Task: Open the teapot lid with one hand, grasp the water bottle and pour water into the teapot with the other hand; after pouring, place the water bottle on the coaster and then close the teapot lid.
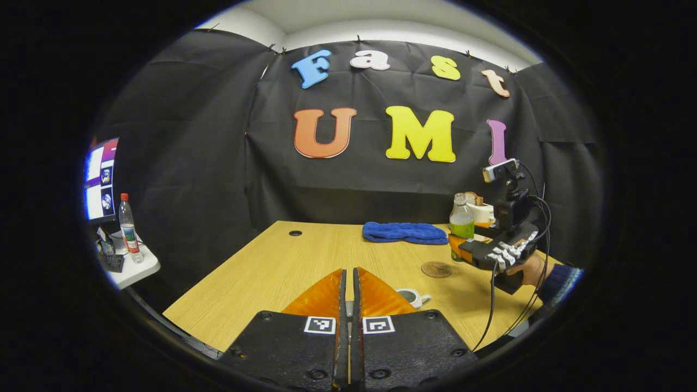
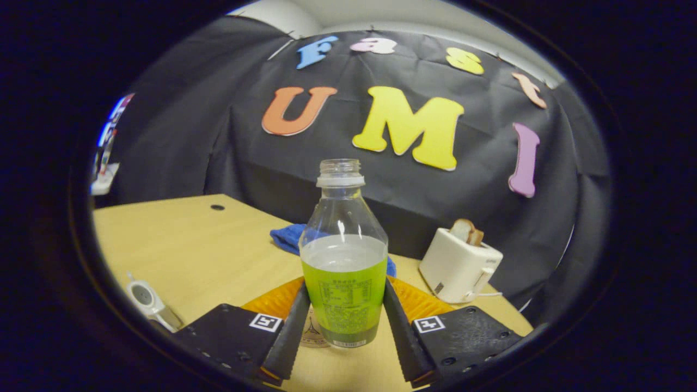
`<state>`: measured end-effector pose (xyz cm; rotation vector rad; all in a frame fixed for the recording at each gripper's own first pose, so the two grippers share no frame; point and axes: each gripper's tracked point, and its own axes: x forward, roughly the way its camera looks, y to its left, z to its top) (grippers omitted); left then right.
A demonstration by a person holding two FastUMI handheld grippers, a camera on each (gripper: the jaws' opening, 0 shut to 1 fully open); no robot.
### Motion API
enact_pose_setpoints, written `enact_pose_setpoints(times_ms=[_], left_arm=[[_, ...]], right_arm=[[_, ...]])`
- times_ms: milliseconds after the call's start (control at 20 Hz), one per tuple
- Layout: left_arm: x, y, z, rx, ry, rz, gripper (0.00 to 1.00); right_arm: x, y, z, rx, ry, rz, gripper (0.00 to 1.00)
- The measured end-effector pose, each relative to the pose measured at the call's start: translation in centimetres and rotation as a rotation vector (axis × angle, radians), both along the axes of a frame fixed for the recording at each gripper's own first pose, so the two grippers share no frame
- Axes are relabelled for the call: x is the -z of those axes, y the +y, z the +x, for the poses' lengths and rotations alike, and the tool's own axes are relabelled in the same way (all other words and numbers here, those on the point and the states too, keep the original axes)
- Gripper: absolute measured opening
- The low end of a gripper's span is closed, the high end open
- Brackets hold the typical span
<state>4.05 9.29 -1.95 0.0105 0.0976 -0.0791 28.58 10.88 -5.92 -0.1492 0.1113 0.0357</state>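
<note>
While the right gripper [image 2: 343,321] clamps the uncapped, part-filled water bottle [image 2: 344,272] above the coaster [image 1: 436,269], at three o'clock of the teapot [image 1: 413,296], setting down and lid closing seemingly remain; left gripper [image 1: 351,283] fingers together, empty.

Clear glossy plastic on the water bottle [image 2: 343,256], uncapped, a printed green label round its lower half; pale wood-grain table [image 2: 190,245], matt and smooth; fuzzy blue cloth [image 1: 405,232] by the far edge; toaster [image 2: 459,265] in smooth cream plastic near the right edge
</note>
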Motion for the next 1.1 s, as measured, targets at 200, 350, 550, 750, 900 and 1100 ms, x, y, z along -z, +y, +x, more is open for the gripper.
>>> enact_pose_setpoints(times_ms=[200, 350, 550, 750, 900, 1100], left_arm=[[0.0, 0.0, 0.2, -0.003, -0.004, -0.001, 0.04], [0.4, 0.6, 0.6, -0.016, 0.007, -0.016, 0.04], [1.1, 0.5, 0.9, -0.017, 0.025, -0.008, 0.04], [1.0, 0.2, 0.9, -0.012, 0.026, -0.001, 0.04], [1.1, -0.1, 0.9, -0.009, 0.024, 0.005, 0.04], [0.4, -2.4, 1.9, 0.064, -0.045, -0.031, 0.04]], right_arm=[[2.0, 0.4, 2.4, -0.009, 0.060, 0.193, 0.72], [2.6, 1.1, 3.0, -0.042, 0.079, 0.236, 0.73], [2.8, 1.9, 3.5, -0.069, 0.068, 0.253, 0.73], [2.5, 1.6, 3.2, -0.069, 0.058, 0.244, 0.77], [1.8, 1.4, 2.1, -0.070, 0.038, 0.222, 0.92], [1.3, 2.0, -0.8, -0.121, 0.007, 0.230, 0.94]])
